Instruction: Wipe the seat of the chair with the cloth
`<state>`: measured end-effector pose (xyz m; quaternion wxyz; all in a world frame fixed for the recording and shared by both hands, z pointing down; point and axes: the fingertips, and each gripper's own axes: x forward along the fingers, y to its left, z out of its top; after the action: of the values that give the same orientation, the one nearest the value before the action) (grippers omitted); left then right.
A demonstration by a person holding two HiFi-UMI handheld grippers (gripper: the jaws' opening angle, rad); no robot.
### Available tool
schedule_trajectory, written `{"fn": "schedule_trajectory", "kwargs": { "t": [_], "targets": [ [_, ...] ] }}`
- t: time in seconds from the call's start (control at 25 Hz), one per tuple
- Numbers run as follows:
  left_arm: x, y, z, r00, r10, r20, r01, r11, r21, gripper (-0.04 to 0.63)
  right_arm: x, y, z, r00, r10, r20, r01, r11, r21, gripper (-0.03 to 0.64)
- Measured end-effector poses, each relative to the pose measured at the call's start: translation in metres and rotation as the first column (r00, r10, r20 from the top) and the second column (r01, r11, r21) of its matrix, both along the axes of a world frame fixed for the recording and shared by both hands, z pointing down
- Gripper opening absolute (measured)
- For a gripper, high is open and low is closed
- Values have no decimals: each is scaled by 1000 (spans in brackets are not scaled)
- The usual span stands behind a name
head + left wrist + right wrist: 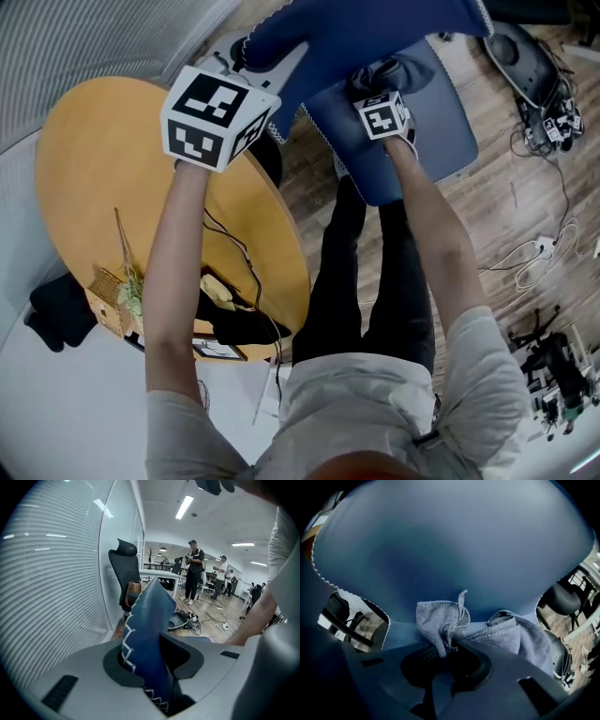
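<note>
cloth (440, 620): grey and bunched. i see it pinched in my right gripper (450, 651), whose fingers are closed narrow on a fold, and the rest spills out to either side of them. in the head view the cloth shows as a dark wad just ahead of that gripper. it lies against the blue seat (450, 131) of the chair, near the seat's front left part as that view shows it. the seat sits on the wood floor (309, 187), directly ahead of my legs.

my left gripper (154, 667) is clamped on a blue cover (150, 620) with white stitching along its edge. the fingers are partly closed with the fabric squeezed between them. the cover stands up out of the jaws in the left gripper view, and in the head view it stretches across the top, raised above the back of the seat. i can't tell whether it is fixed to the chair.

a round wooden table (94, 178) is beside the seat on the left, and my left arm reaches across its edge. cables (539, 253) trail over the floor on the right. past the left gripper i see window blinds (47, 597), a black office chair (123, 578) and people (194, 569) standing further back in the room.
</note>
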<state>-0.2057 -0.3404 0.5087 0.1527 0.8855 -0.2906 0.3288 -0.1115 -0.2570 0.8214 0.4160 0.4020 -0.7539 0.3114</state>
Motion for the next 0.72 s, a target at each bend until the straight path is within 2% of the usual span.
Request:
{"fn": "schedule_trajectory", "kwargs": {
  "t": [0.28, 0.52, 0.6, 0.72],
  "targets": [
    [0, 0, 0, 1000, -1, 2, 1, 1000, 4, 121, -30, 17, -2, 998, -50, 25, 50, 999, 8, 54],
    [1, 1, -1, 1000, 0, 3, 0, 1000, 8, 121, -71, 42, -7, 983, -164, 81, 162, 986, 21, 54],
    [1, 1, -1, 1000, 1, 2, -1, 1000, 8, 121, -90, 56, -10, 967, -231, 106, 229, 973, 30, 54],
    [0, 1, -1, 1000, 1, 0, -1, 1000, 7, 121, -113, 78, -10, 934, -348, 82, 344, 937, 61, 54]
  ]
}}
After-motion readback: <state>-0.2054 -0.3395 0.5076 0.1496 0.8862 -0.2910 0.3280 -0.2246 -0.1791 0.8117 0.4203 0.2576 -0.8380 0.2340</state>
